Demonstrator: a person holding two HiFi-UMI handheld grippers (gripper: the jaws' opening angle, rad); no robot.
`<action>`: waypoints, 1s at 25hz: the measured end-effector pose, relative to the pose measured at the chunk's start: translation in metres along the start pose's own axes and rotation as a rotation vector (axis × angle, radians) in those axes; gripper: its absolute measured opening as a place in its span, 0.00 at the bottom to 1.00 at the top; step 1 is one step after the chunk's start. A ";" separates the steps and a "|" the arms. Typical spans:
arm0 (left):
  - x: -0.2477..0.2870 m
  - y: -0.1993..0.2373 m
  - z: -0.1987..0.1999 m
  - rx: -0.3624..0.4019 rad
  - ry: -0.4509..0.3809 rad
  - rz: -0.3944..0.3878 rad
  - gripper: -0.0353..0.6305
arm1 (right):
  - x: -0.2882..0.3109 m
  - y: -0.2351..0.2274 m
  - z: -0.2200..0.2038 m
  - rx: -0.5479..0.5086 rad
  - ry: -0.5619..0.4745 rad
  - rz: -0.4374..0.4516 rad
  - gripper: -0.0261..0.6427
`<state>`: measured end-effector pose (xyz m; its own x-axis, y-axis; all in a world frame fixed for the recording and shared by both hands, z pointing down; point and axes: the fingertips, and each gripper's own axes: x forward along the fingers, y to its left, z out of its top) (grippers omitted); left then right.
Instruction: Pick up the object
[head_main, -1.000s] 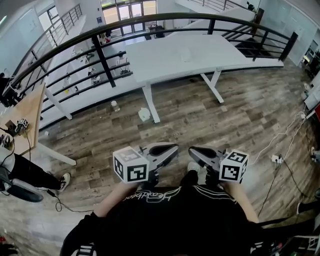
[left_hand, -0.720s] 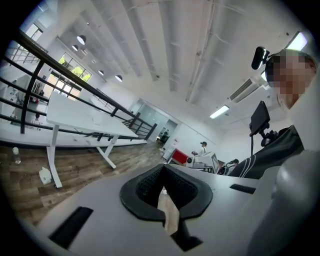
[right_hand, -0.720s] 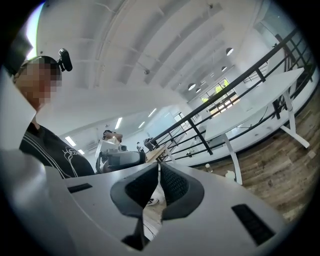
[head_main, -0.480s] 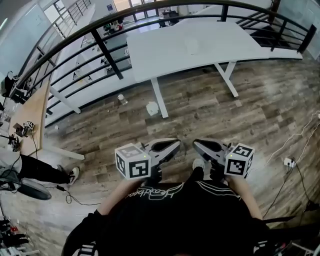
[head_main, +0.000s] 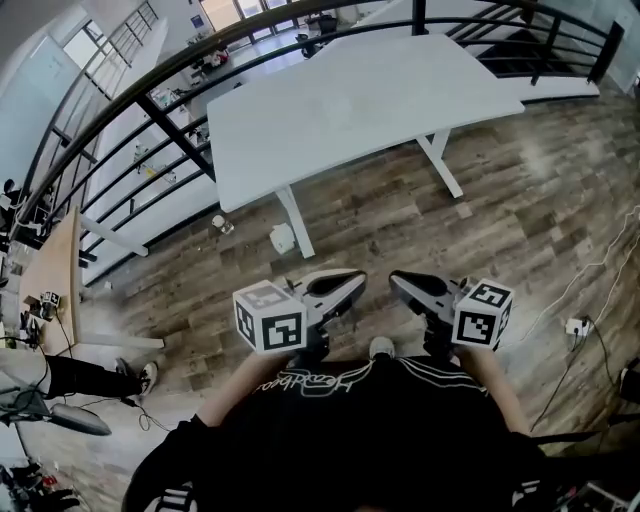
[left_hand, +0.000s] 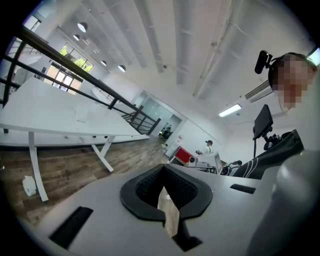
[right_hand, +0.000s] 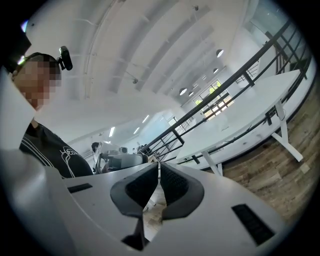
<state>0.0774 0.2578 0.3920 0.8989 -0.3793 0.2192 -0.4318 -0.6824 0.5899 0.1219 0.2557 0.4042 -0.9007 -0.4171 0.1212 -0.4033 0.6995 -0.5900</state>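
Both grippers are held at waist height over the wooden floor, in front of my black shirt. My left gripper (head_main: 354, 281) has its jaws pressed together with nothing between them, as the left gripper view (left_hand: 164, 168) also shows. My right gripper (head_main: 398, 282) likewise looks shut and empty (right_hand: 159, 164). A white table (head_main: 350, 100) stands ahead, well beyond both grippers. A pale flat thing (left_hand: 81, 116) lies on its top, too faint to identify.
A black curved railing (head_main: 150, 105) runs behind the table. Two small white containers (head_main: 283, 238) stand on the floor by the table leg. A wooden desk (head_main: 55, 270) is at the left, with another person's leg (head_main: 90, 375) near it. Cables and a power strip (head_main: 575, 327) lie at the right.
The view has shifted, and the white table now lies closer and further left in it. Both grippers stay shut, side by side at my waist.
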 end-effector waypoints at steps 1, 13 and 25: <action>0.014 0.002 0.008 0.004 0.000 -0.003 0.06 | -0.005 -0.011 0.010 -0.003 -0.005 -0.003 0.07; 0.076 0.017 0.058 0.037 -0.028 0.035 0.06 | -0.019 -0.065 0.077 -0.012 -0.052 0.040 0.07; 0.097 0.057 0.102 0.052 -0.067 0.018 0.06 | 0.008 -0.103 0.117 -0.058 -0.055 0.040 0.07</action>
<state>0.1321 0.1189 0.3679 0.8846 -0.4318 0.1760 -0.4529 -0.7058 0.5448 0.1754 0.1125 0.3726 -0.9068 -0.4181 0.0533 -0.3770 0.7479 -0.5463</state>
